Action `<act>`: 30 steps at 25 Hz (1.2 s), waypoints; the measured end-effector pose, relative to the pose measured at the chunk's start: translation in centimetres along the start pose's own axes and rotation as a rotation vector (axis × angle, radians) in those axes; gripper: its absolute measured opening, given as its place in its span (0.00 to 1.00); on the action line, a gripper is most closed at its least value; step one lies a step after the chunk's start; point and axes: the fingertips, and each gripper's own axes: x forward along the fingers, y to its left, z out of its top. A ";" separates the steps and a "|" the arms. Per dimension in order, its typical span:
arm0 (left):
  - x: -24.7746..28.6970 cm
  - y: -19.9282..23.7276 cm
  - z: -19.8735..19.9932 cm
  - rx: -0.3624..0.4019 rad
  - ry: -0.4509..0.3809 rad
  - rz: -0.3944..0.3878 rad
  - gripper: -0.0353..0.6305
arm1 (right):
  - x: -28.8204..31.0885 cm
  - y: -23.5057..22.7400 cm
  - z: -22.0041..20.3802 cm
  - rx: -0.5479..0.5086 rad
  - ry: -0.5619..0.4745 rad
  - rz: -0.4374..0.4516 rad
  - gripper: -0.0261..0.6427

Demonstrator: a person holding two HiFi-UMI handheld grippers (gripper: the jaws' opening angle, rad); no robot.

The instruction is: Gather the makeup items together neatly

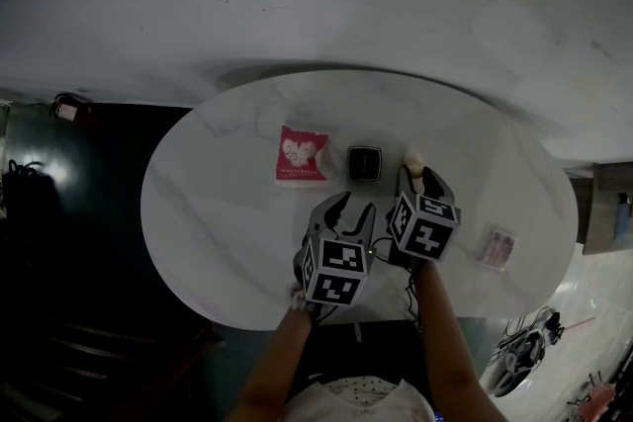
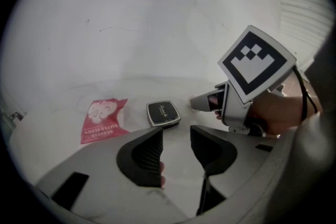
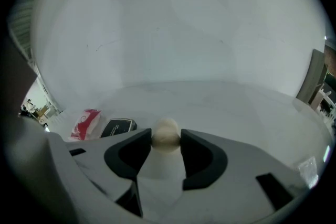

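My right claw (image 3: pixel 166 138) clamps the cream egg-shaped sponge (image 3: pixel 166 130) by the black square compact (image 1: pixel 364 163) and red sachet (image 1: pixel 302 155), left claw (image 2: pixel 176 140) gaping empty; a pinkish packet (image 1: pixel 498 248) waits apart.

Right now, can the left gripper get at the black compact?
Probably yes. The left gripper is open and empty, and the black compact lies just ahead of its jaws on bare table, nothing between. The right gripper, on the sponge, sits off to the side, clear of that path.
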 end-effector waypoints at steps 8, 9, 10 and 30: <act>0.3 -1.5 1.2 0.037 -0.020 -0.031 0.35 | -1.9 -0.8 1.2 0.009 -0.047 0.021 0.36; 0.4 -1.9 1.4 0.046 -0.024 -0.040 0.35 | -2.2 -1.1 1.3 0.012 -0.054 0.021 0.36; 0.4 -2.3 1.7 0.055 -0.028 -0.049 0.35 | -2.6 -1.5 1.4 0.016 -0.061 0.019 0.36; 3.6 -19.2 1.8 0.309 0.006 -0.320 0.35 | -11.7 -17.8 -4.0 0.066 -0.103 -0.096 0.36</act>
